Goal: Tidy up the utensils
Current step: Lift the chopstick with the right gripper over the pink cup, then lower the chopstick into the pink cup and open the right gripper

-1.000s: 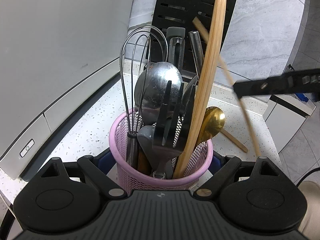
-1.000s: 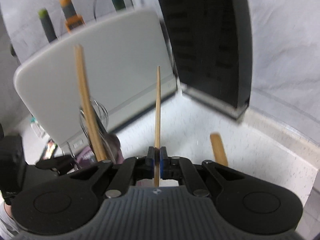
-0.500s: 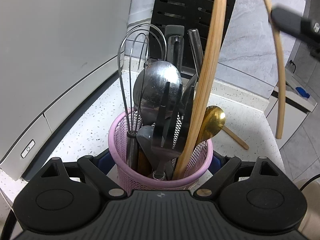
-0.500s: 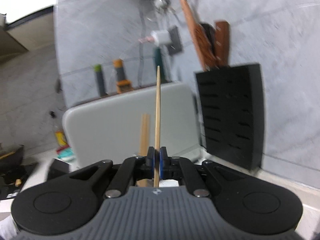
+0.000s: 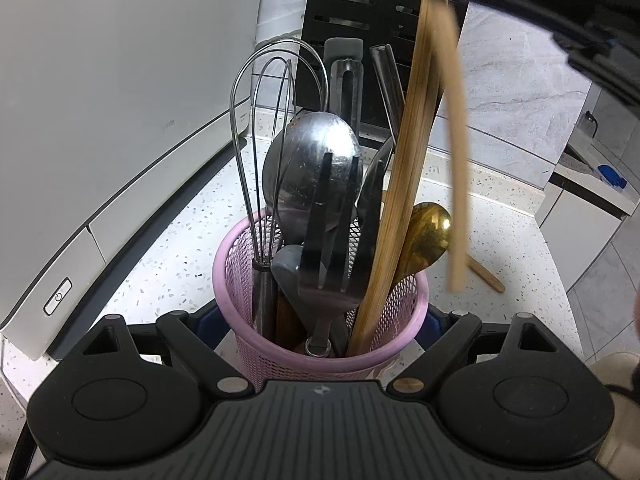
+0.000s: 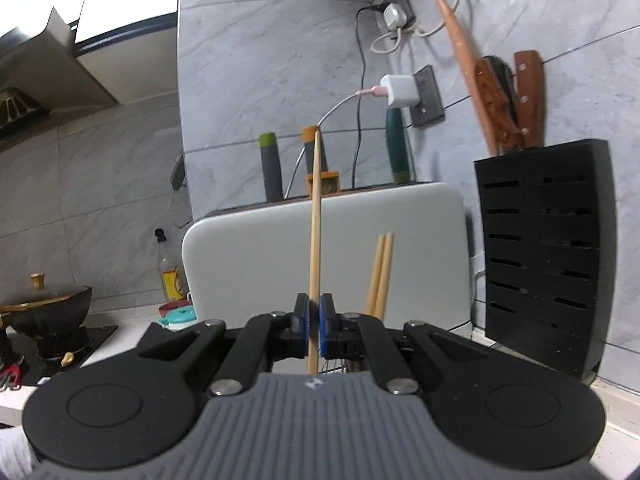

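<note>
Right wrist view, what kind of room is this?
Most likely a home kitchen: a knife block with wooden-handled knives, a pot on a stove, and a pink basket of utensils on the counter.

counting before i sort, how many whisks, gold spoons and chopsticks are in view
wire whisk: 1
gold spoon: 1
chopsticks: 3, with 2 standing in the pink basket and 1 held in the right gripper
total: 5
The wooden stick on the counter behind the pink basket is too hidden to name, so it is not counted.

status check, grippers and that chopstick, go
Right gripper shut on one chopstick, above the pink basket. Left gripper clamps the basket. Basket crowded: whisk, ladle.
</note>
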Available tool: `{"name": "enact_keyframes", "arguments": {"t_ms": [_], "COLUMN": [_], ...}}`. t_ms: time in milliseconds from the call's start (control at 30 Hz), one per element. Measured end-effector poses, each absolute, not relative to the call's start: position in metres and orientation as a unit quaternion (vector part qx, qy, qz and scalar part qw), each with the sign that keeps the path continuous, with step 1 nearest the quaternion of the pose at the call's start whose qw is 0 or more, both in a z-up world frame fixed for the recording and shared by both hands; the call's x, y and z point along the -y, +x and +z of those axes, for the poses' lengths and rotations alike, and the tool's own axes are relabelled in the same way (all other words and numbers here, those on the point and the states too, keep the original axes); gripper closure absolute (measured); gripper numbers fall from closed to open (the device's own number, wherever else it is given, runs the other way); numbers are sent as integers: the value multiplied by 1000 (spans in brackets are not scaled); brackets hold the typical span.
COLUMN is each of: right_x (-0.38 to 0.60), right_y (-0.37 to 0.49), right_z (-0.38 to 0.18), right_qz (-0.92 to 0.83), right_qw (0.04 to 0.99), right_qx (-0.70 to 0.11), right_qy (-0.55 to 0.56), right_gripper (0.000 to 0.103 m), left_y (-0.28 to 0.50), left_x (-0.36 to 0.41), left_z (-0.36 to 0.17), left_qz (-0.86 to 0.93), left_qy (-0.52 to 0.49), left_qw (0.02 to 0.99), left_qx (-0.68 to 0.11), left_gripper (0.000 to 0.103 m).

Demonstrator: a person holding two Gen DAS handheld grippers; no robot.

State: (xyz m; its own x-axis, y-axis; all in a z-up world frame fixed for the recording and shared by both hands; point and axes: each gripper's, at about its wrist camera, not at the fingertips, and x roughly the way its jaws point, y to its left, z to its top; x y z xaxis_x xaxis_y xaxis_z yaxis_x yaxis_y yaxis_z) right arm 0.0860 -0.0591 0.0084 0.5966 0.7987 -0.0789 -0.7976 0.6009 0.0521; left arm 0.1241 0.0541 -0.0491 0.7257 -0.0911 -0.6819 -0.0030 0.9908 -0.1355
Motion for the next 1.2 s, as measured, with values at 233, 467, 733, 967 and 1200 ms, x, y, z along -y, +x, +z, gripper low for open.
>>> {"name": "enact_keyframes", "arguments": {"t_ms": [233,467,733,967,1200], "right_x": [54,53,72,91,79], "right_y": [98,107,95,90,92], "right_z": [-6,-19,-24,-30,-34], "right_qz": [456,456,448,438,442], "right_qw": [888,888,891,895,887], "right_qx": [-57,-67,-67,-88,-125], "right_qy": [6,-2,-12,-5,-35], "right_gripper": [102,102,102,102,102], "left_y": [125,125,125,125,125], "left_x": [-55,-55,-55,-55,-55], "left_z": [-49,-49,-49,-49,-48], "left_qz": [-24,-24,-24,-24,-25], "left_qy": [-64,-63,-64,-63,-63], "left_qw": [926,926,926,926,926], "left_qx": [-370,-370,-371,-370,-371], "left_gripper": [0,0,0,0,0]}}
